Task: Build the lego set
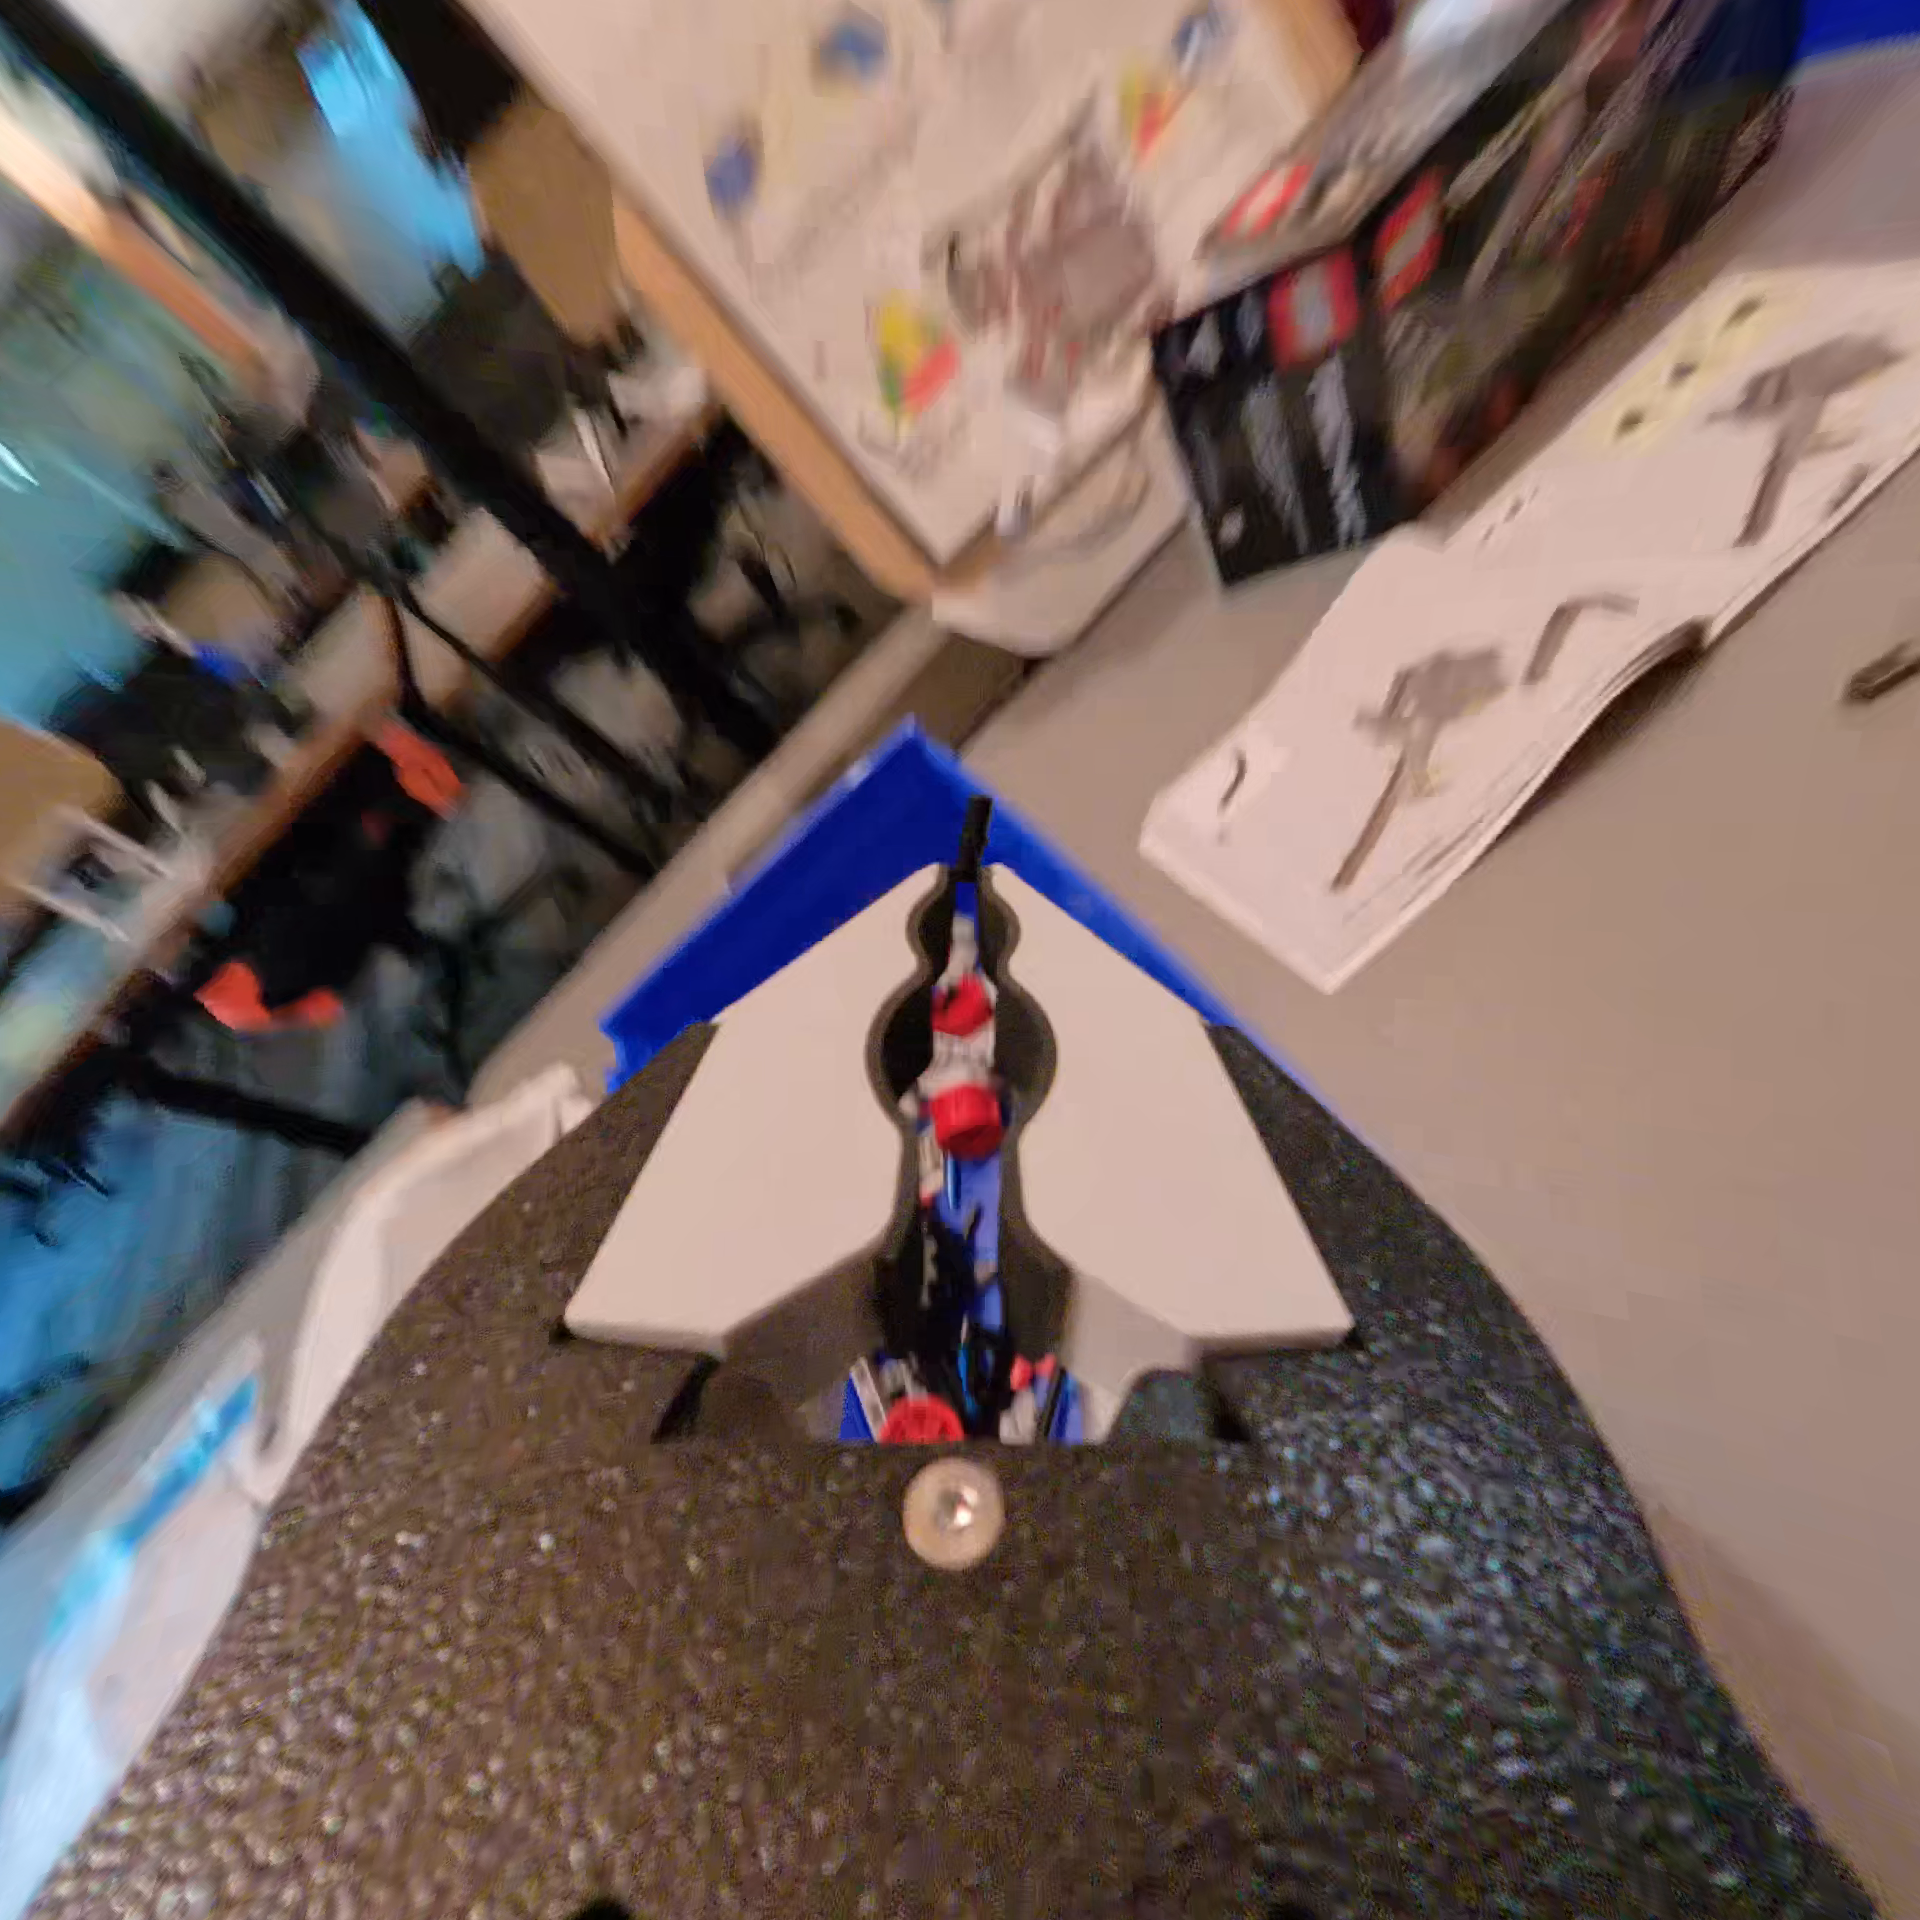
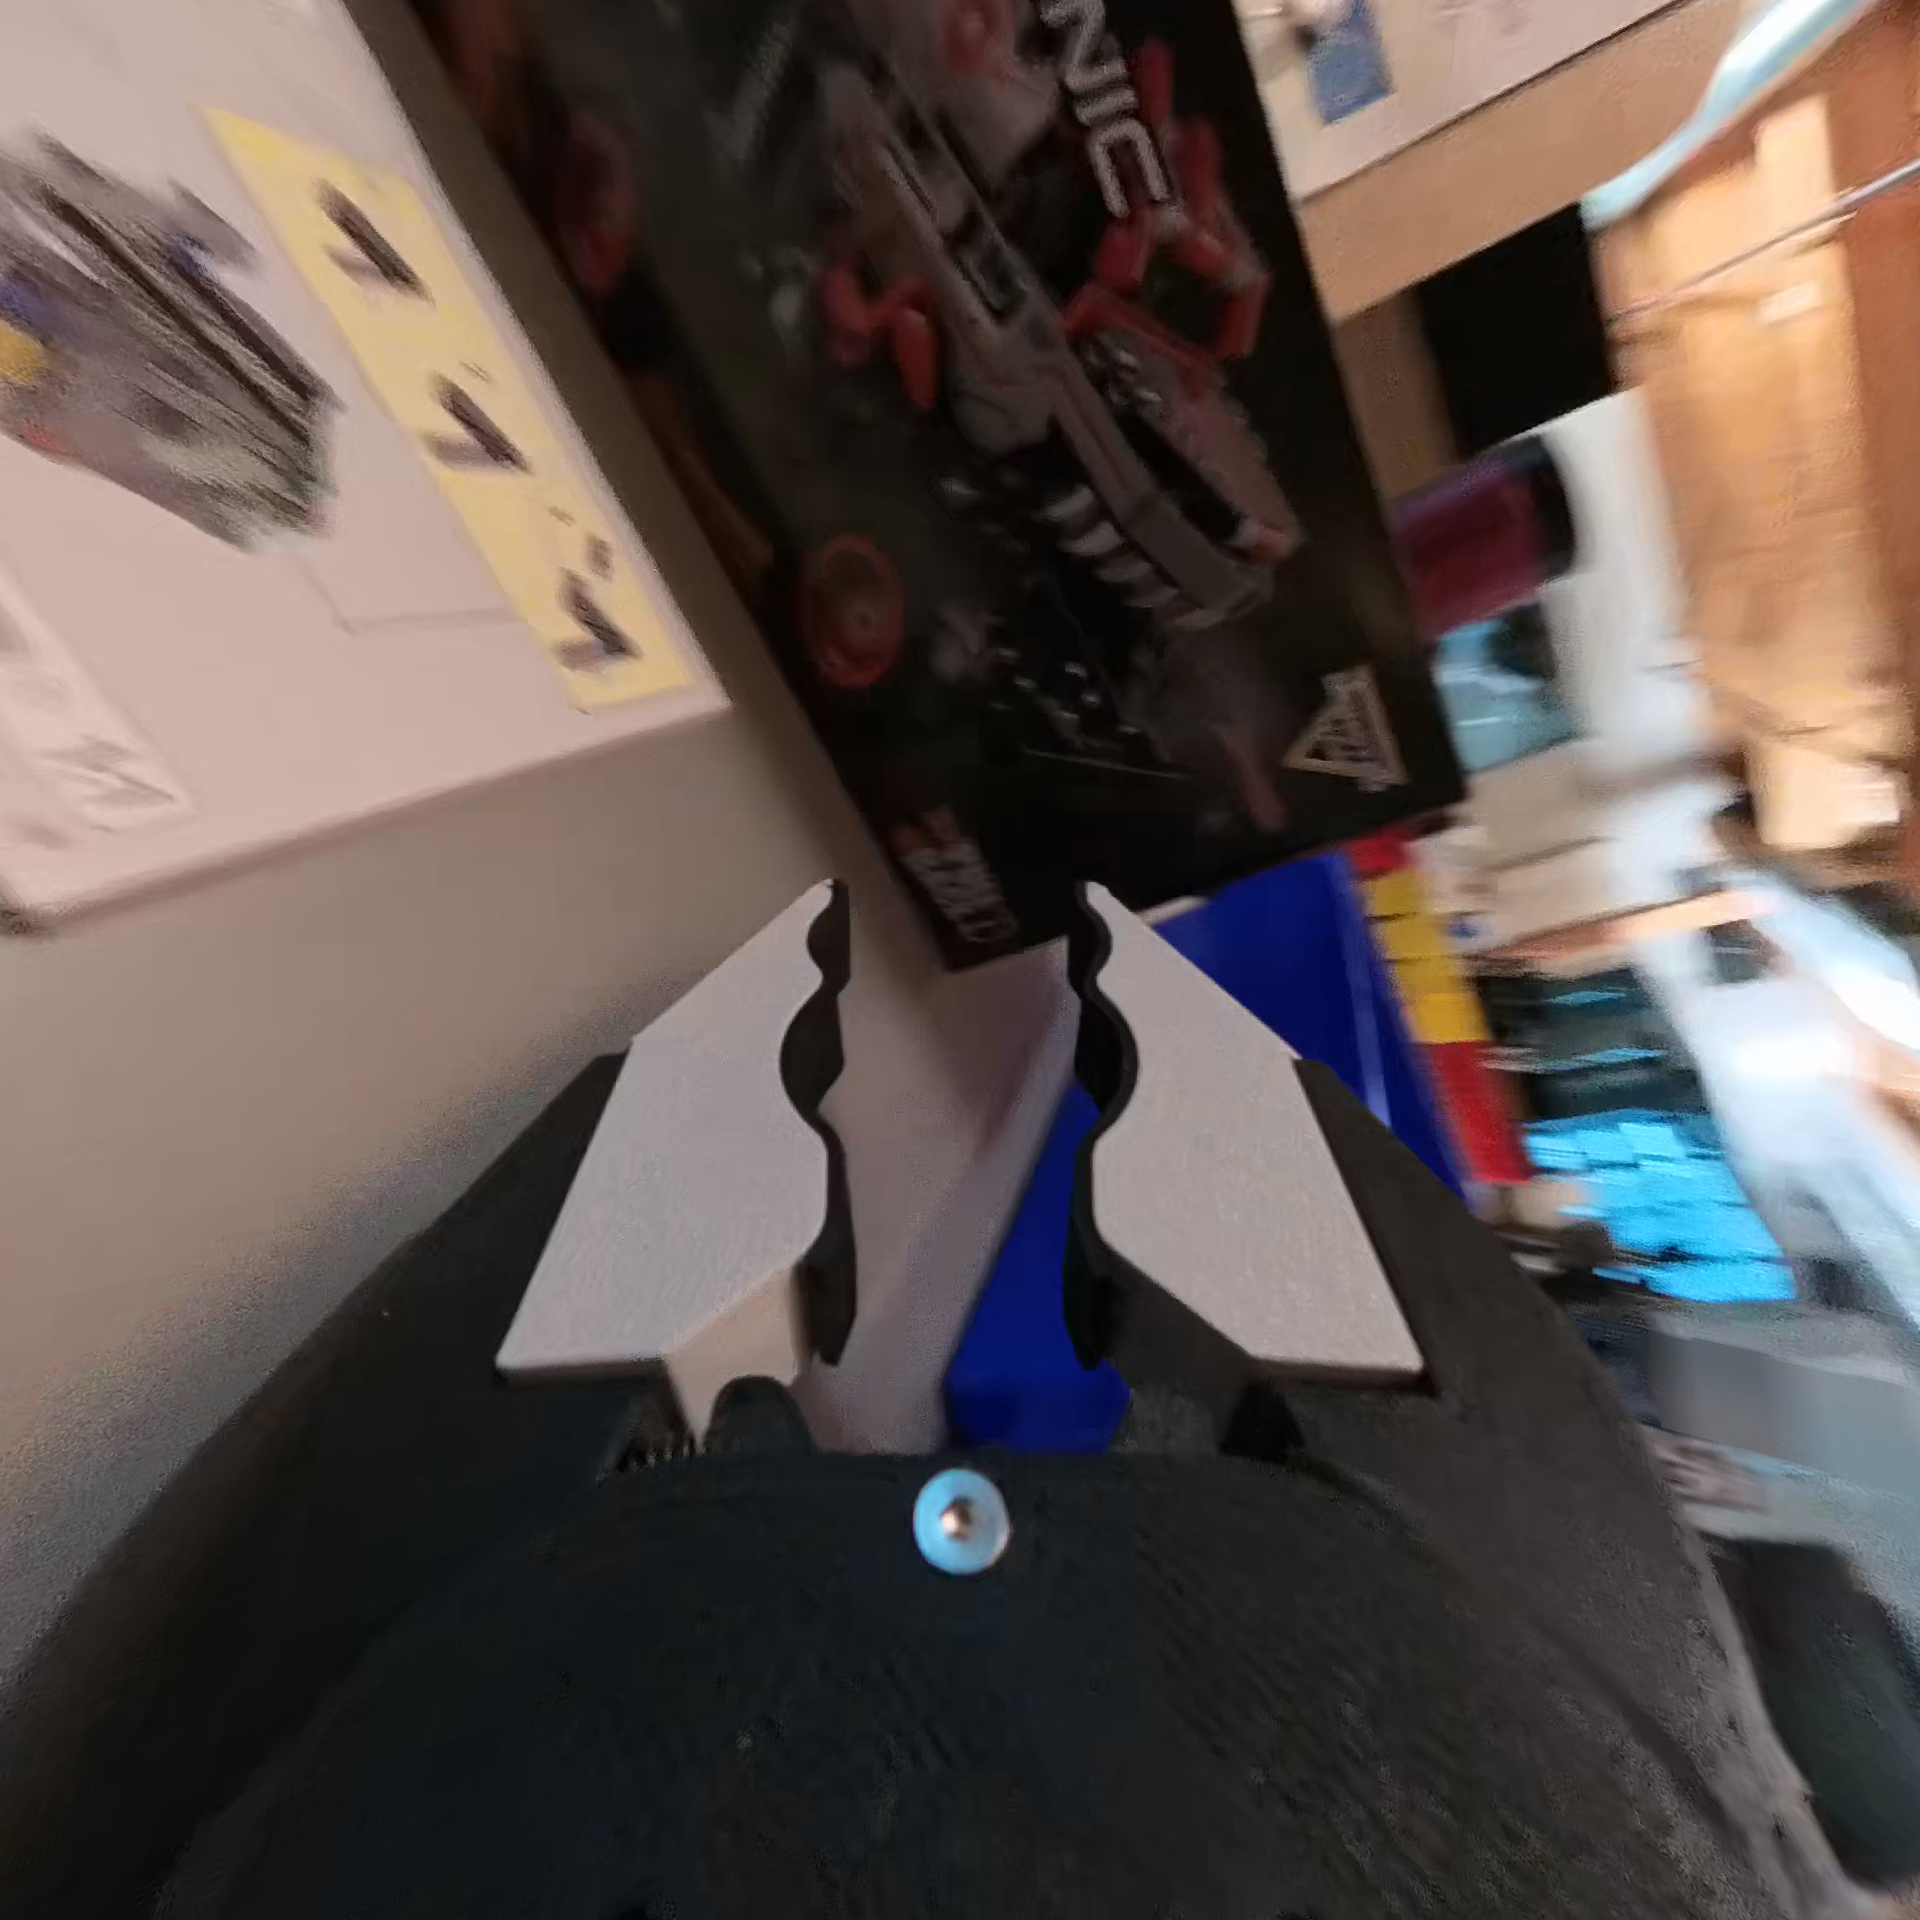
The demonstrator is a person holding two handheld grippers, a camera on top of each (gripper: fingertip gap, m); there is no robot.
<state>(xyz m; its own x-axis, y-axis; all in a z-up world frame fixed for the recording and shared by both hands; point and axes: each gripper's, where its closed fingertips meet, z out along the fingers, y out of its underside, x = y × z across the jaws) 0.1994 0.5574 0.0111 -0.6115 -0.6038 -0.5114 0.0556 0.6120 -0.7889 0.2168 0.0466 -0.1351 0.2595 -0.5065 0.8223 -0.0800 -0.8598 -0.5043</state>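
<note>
In the left wrist view my left gripper point(image 1: 971, 883) is shut on a thin black lego pin point(image 1: 975, 844) that sticks out past the fingertips. It hangs over a blue bin point(image 1: 831, 862) holding loose red, white, blue and black lego pieces point(image 1: 966, 1117), seen through the gap between the fingers. In the right wrist view my right gripper point(image 2: 961, 909) is open and empty, above the table beside the blue bin's rim point(image 2: 1029, 1278). The open instruction booklet point(image 1: 1507, 665) lies on the table; it also shows in the right wrist view point(image 2: 312, 499).
The black lego set box point(image 2: 1039, 436) lies on the table ahead of the right gripper; it also shows in the left wrist view point(image 1: 1455, 291). A small dark piece point(image 1: 1886, 670) lies by the booklet. Shelves with clutter point(image 1: 312, 520) stand beyond the table edge. Both views are motion-blurred.
</note>
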